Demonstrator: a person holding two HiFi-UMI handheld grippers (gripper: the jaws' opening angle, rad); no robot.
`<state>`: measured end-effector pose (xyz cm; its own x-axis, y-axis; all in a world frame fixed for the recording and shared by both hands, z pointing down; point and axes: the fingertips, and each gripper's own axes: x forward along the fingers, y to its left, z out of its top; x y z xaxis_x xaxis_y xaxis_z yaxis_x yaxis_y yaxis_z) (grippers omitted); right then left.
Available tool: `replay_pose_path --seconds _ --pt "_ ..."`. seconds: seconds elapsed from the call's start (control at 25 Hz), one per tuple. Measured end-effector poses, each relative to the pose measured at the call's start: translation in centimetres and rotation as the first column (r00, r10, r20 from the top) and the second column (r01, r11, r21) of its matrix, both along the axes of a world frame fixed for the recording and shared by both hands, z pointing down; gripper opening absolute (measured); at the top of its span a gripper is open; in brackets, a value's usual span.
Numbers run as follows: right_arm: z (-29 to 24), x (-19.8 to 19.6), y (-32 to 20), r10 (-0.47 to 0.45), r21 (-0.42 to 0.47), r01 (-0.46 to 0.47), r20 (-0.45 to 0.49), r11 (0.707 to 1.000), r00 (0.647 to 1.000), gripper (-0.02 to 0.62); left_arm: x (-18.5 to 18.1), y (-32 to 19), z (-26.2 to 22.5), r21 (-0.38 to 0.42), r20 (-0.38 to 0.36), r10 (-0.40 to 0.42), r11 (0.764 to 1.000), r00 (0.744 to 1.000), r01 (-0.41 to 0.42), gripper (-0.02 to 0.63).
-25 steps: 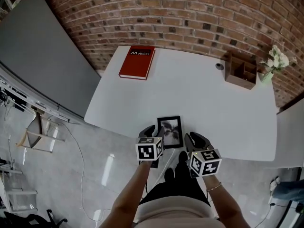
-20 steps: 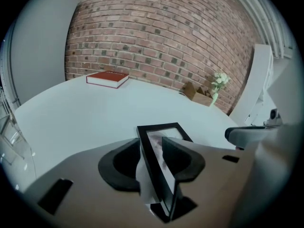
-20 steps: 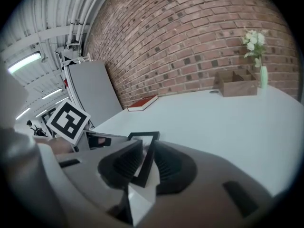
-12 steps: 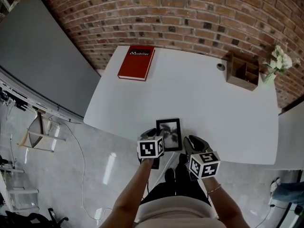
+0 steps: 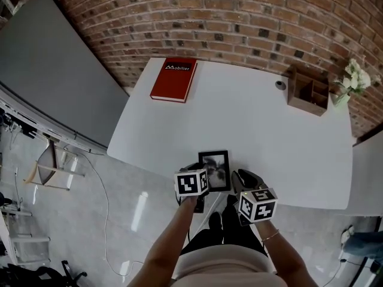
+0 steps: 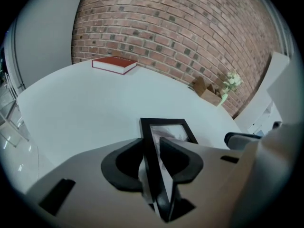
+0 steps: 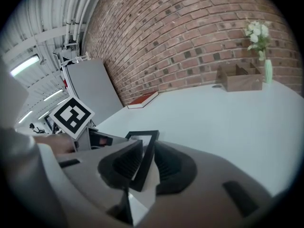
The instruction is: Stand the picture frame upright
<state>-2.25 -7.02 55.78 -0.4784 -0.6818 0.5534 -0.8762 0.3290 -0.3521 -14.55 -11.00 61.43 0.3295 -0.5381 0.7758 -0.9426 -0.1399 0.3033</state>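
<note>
Eased left gripper (image 6: pixel 151 151) onto the picture frame (image 5: pixel 214 163), left rail first, jaws closing round it, not yet pinching. Held right rail clamped in right gripper (image 7: pixel 145 158) — tilt-up likely next.

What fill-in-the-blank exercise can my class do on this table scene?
The book on the table is ___.
The wall behind it is built of ___.
The right gripper is shut on the picture frame, whose rim is ___.
Missing words: red, brick, black.
</note>
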Motion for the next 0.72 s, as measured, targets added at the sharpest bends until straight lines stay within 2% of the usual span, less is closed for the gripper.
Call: replay_pose_path --seconds 0.2,0.48,0.72 --pt "0.7 -0.7 0.1 -0.029 -0.037 0.029 -0.001 0.999 1.0 0.063 -0.2 0.0 0.0 -0.002 0.0 -0.052 0.999 0.999 0.052 0.097" --pt "1.2 -0.5 0.1 -0.041 -0.064 0.04 -0.013 0.997 0.999 0.063 0.2 0.1 -0.3 0.028 -0.036 -0.114 0.993 0.993 0.115 0.069" --pt "2.0 -0.5 0.1 -0.052 -0.088 0.052 0.001 0.995 0.999 0.064 0.6 -0.1 -0.9 0.077 -0.076 -0.114 0.99 0.991 0.12 0.064"
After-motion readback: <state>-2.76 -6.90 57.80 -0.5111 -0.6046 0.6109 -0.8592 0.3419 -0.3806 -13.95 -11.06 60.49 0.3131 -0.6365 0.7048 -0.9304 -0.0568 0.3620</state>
